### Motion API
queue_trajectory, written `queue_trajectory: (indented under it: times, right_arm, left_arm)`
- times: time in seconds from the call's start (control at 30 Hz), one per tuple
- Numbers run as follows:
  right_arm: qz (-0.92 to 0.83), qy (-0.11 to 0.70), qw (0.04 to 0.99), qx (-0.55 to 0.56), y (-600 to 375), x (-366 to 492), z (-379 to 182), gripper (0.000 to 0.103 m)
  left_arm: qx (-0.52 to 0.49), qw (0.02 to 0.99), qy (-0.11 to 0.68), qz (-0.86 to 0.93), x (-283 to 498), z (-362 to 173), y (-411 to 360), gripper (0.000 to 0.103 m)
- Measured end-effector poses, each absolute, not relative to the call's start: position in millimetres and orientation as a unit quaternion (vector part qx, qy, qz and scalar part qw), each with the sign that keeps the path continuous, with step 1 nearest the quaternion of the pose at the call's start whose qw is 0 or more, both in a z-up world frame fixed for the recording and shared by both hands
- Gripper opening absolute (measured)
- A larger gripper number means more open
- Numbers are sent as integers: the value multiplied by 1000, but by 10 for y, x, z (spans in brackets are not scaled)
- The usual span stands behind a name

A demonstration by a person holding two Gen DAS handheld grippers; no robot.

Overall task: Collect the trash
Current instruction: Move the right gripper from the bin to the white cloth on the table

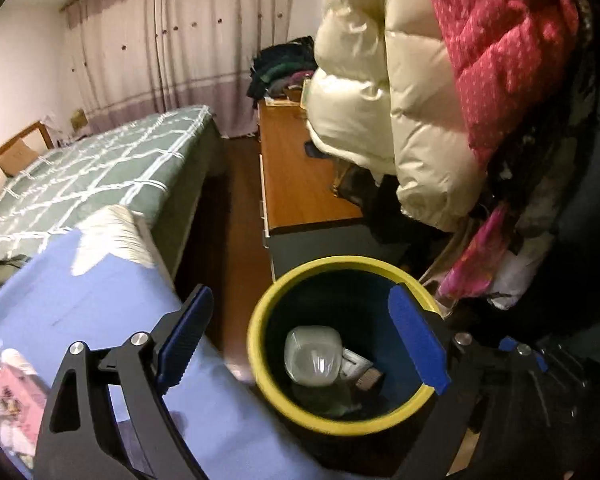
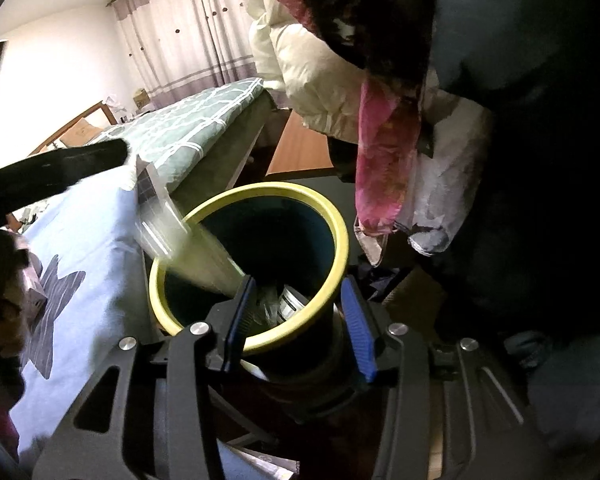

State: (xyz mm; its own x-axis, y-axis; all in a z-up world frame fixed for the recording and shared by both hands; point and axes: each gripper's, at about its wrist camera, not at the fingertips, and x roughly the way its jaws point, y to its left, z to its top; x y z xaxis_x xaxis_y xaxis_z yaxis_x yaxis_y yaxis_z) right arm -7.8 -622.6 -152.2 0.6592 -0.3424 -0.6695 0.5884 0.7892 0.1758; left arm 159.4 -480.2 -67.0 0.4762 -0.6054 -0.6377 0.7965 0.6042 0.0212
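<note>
A round bin with a yellow rim (image 1: 260, 364) and dark blue inside stands on the floor beside the bed. My left gripper (image 1: 300, 338) hangs open right above its mouth, blue pads wide apart with nothing between them. Below it a clear plastic cup (image 1: 312, 356) sits inside the bin over other scraps. In the right wrist view the cup (image 2: 176, 232) is a blurred streak across the bin's left rim (image 2: 340, 240), clear of one of the left gripper's black fingers (image 2: 60, 168). My right gripper (image 2: 300, 312) stands part-way open over the bin's near rim, its pads pressing on nothing.
A bed with a light blue sheet (image 1: 100, 288) and a green checked cover (image 1: 100, 176) lies left of the bin. A wooden desk (image 1: 296, 184) runs behind it. A cream coat (image 1: 380, 100) and a red coat (image 1: 512, 48) hang over the bin's right side. Pink items (image 1: 12, 396) lie on the bed.
</note>
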Motion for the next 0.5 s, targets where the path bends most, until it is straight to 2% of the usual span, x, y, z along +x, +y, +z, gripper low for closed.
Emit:
queue_trajectory:
  times: [0.27, 0.5]
  right_arm:
    - [-236, 320, 901, 173, -5992, 107, -1437, 44]
    - [-206, 328, 910, 148, -5687, 382, -1343, 44]
  left_arm:
    - [95, 883, 274, -369, 1649, -321, -3451, 95]
    - [50, 933, 267, -237, 1966, -402, -2072, 98]
